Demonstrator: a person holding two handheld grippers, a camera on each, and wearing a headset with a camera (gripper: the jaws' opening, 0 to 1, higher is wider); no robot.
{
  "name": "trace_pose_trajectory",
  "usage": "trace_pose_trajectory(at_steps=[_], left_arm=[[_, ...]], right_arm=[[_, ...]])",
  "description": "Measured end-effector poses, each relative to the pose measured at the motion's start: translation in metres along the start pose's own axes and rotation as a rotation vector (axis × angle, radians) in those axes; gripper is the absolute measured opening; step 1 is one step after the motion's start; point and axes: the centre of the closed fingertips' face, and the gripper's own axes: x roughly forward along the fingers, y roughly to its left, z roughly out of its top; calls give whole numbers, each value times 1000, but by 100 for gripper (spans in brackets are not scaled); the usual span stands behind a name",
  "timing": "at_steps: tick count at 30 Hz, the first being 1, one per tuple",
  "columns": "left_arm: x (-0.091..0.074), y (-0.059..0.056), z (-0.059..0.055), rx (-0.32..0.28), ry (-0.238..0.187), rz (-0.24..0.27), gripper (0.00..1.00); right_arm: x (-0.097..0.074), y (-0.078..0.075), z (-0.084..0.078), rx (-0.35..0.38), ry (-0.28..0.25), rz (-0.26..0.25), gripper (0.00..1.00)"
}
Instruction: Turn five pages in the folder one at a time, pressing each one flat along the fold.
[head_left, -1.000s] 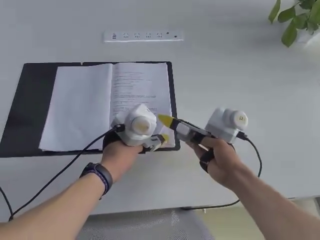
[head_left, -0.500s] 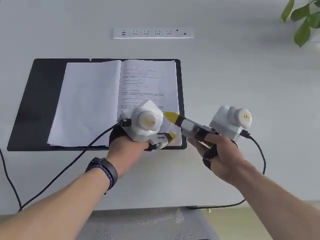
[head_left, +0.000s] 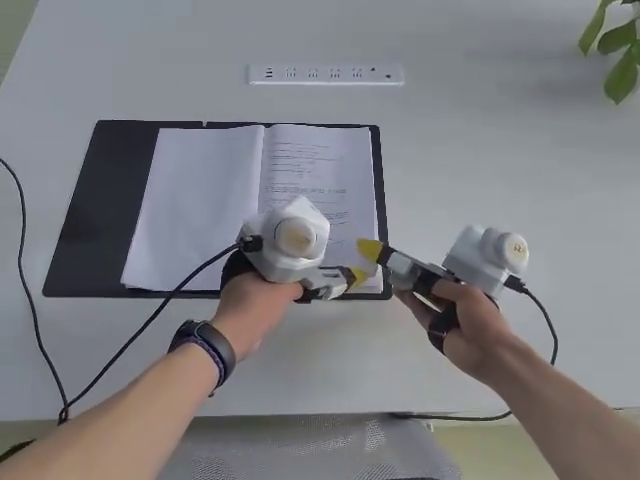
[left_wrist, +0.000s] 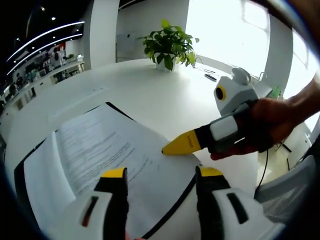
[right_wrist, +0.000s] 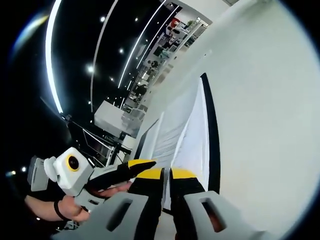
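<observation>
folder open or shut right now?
Open. The folder lies spread flat on the table, a blank page left of the fold and a printed page right of it.

One folder (head_left: 105, 200) is counted, one power strip (head_left: 326, 74) at 12 o'clock, one plant (head_left: 618, 50) at 1 o'clock. A left gripper (left_wrist: 160, 175) and a right gripper (right_wrist: 165, 174) are tallied, so two, plus two cables (head_left: 150, 310) and one watch (head_left: 205, 345).

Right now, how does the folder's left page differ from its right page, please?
The left page is blank; the right page carries printed text. The right gripper rests its tip on the right page, not the left page. Both lie flat in the black folder.
</observation>
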Motion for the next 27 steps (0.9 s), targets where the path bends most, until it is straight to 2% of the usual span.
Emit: trace_pose_trajectory(at_steps=[8, 12, 27], left_arm=[[-21, 7, -12, -4, -4, 14, 55], [-30, 13, -20, 4, 11, 20, 57], [-62, 31, -25, -18, -26, 43, 58]], right_arm=[[0, 6, 3, 16, -36, -22, 0], [-1, 6, 4, 28, -45, -35, 0], [-5, 19, 6, 3, -65, -66, 0]])
